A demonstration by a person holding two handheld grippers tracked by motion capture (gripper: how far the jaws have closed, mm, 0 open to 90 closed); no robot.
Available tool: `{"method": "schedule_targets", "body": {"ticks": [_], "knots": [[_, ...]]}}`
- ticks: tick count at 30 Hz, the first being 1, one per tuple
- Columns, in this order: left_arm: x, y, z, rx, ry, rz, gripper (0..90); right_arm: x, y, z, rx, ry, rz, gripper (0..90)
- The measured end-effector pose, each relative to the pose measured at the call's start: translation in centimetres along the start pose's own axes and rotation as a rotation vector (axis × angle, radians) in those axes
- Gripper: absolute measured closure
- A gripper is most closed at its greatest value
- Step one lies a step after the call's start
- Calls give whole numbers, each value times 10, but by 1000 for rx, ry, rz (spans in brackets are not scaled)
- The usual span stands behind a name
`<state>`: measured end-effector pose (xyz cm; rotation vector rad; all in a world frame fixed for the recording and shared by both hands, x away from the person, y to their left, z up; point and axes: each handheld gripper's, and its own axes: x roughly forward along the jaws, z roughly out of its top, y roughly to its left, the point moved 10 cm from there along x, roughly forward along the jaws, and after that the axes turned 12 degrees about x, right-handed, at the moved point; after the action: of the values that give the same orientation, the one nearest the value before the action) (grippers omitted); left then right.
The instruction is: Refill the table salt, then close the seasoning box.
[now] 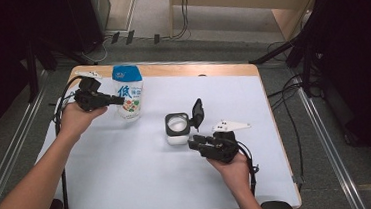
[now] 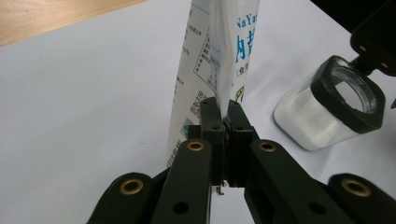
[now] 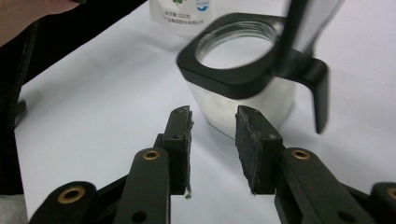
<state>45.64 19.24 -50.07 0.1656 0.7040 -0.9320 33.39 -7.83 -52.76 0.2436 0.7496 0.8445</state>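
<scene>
Fingers of the left gripper (image 2: 223,122) are clamped flat on the edge seam of 1 white-and-blue printed plastic pouch (image 1: 128,92), no gap between the pads. Pouch stands upright on the white table cover (image 1: 128,169) toward the far left, near the wooden table edge (image 1: 196,69); in the left gripper view the bag (image 2: 219,60) rises straight up from the jaws, its seam pinched between them. Left hand (image 1: 74,118) wraps the gripper body, cable trailing to the left.

Right gripper (image 3: 214,135) has its 2 black pads apart with nothing between them (released, gripping nothing). It sits just in front of 1 clear square jar with a black collar (image 1: 177,127), near but not touching as far as the right gripper view shows. Jar (image 3: 243,74) is open at the top, white contents visible inside, and its 1 black flip lid (image 1: 197,112) stands raised on the hinge at the jar's right side. Jar stands mid-table, well apart from the pouch. Right hand (image 1: 236,168) holds the gripper from below, grey three-cornered plate (image 1: 231,126) on top.

Count: 2 grippers, 2 hands, 1 pouch, 1 jar, 1 lid. In the left gripper view the jar (image 2: 327,107) shows off to the right of the pouch.
</scene>
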Motion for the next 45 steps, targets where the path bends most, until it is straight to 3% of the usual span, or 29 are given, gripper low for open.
{"method": "schedule_targets", "body": {"ticks": [10,18,25,29,35,45], "knots": [[6,3,-9,-6,-17,3,897,-11,-21,8,45,-22,-33,671],[2,3,-17,16,26,6,879,-12,-33,16,66,-41,-54,675],[0,4,-23,11,40,-4,849,-14,-42,27,78,-57,-70,690],[0,3,-27,-10,15,-15,840,-16,-48,36,98,-73,-69,698],[-3,4,-31,-5,9,6,821,-14,-52,47,95,-81,-71,706],[-3,3,-33,-21,6,-3,760,-8,-55,59,96,-83,-74,732]]}}
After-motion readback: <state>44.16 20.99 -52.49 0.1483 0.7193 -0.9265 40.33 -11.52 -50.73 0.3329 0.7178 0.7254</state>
